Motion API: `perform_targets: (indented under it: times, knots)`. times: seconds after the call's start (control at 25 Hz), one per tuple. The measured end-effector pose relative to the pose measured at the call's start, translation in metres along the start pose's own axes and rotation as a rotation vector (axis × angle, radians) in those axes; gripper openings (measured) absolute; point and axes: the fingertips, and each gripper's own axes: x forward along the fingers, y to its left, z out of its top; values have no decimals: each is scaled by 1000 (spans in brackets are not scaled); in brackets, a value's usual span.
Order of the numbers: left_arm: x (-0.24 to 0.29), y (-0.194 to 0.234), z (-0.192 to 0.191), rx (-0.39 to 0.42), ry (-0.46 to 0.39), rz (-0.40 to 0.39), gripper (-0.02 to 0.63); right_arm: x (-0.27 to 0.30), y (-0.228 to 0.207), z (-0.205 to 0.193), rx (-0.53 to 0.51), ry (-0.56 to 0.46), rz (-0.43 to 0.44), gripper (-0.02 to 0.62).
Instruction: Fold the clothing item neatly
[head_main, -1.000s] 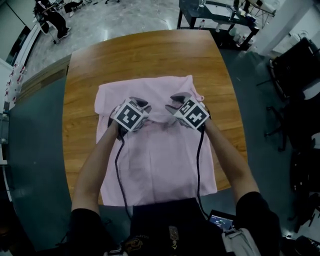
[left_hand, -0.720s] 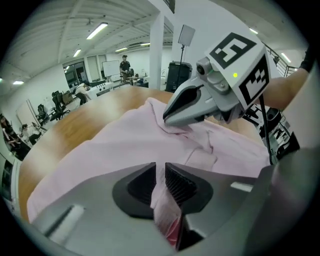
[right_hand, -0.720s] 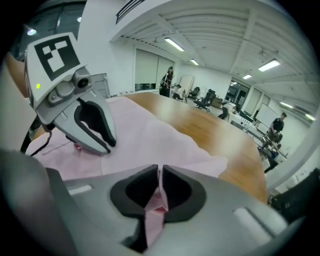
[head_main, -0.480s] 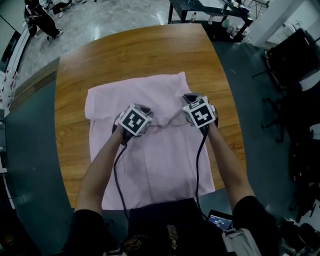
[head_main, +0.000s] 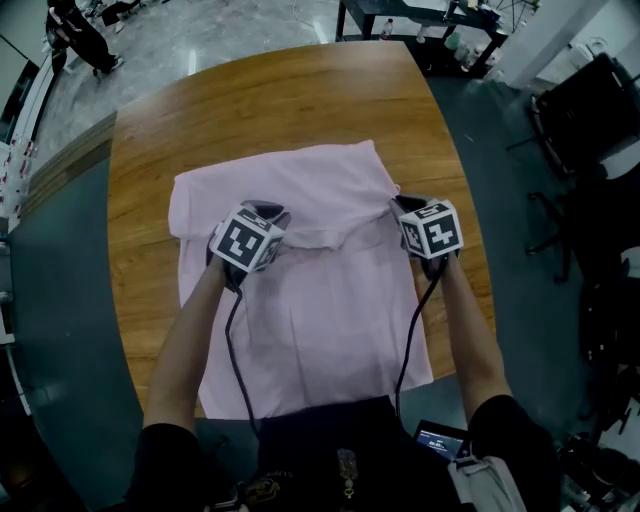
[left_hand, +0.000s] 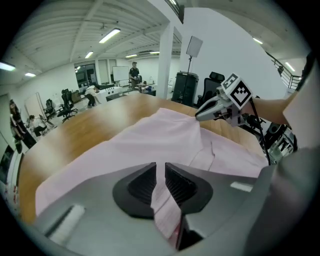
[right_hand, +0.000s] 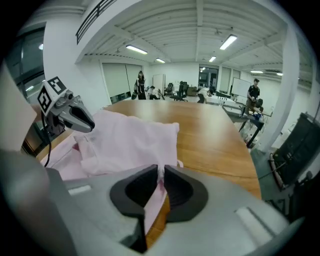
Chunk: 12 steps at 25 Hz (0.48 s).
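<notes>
A pink shirt (head_main: 330, 300) lies spread on the round wooden table (head_main: 280, 100), its top part folded back toward me. My left gripper (head_main: 262, 212) is at the fold's left side, shut on a pinch of the pink cloth (left_hand: 165, 200). My right gripper (head_main: 405, 203) is at the shirt's right edge near the table's rim. Its jaws have just been closing and then easing a little, and a strip of pink cloth (right_hand: 156, 197) is pinched between the pads. Each gripper shows in the other's view: the right gripper (left_hand: 197, 116), the left gripper (right_hand: 90, 126).
Bare wood runs beyond the shirt to the table's far rim. Black office chairs (head_main: 590, 120) stand on the right and a dark bench (head_main: 420, 20) behind the table. A person (head_main: 80, 35) sits far off at the top left. A small screen (head_main: 440, 440) sits by my lap.
My right gripper has moved right, from the middle of the fold to the shirt's right edge, and now has cloth pinched. The left gripper has shifted slightly left, still holding its cloth.
</notes>
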Motion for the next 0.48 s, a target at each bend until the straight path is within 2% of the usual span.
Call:
perform_targets:
  times: [0.24, 0.36, 0.48]
  knots:
    - [-63, 97, -21, -92, -64, 206, 69, -18, 9, 64, -64, -90, -13, 37]
    - [-88, 155, -42, -134, -60, 313, 79, -4, 13, 98, -103, -100, -13, 37]
    - [-96, 202, -59, -178, -31, 362, 110, 17, 15, 128, -124, -101, -3, 37]
